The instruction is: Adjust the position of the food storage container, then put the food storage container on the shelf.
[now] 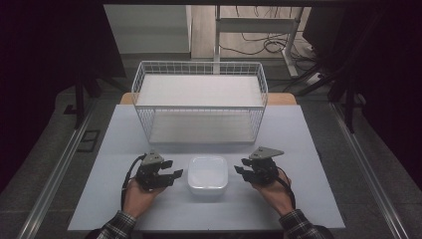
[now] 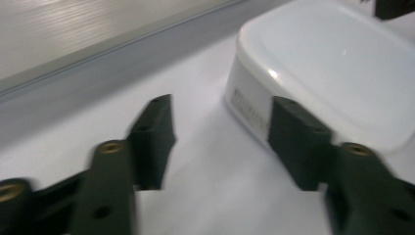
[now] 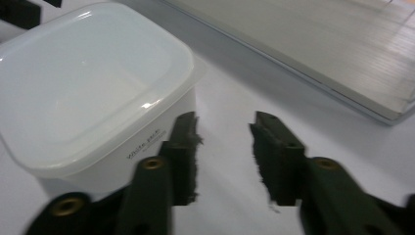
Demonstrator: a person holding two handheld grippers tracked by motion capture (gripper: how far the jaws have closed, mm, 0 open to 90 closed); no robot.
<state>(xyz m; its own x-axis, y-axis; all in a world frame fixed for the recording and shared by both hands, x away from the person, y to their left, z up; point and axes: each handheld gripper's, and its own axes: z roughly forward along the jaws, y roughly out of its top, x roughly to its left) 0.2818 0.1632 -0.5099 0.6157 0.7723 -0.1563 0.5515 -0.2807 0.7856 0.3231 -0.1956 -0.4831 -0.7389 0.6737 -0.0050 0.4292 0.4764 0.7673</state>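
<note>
Sitting on the counter (image 1: 124, 199), the lidded white container (image 1: 207, 174) lay between both tools, contents hidden. Left tool (image 1: 169, 169) and right tool (image 1: 241, 167) stood parted, gripping nothing. Behind stood a wire basket (image 1: 199, 69) holding white boards.

Container (image 2: 333, 73) label print too small to read; far corner cut by frame edge.

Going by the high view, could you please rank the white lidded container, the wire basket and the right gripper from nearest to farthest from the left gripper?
1. White lidded container: just to the right of the left gripper, at the table's near edge.
2. Right gripper: on the container's far side, level with the left one.
3. Wire basket: farther back, at the middle of the table.
</note>
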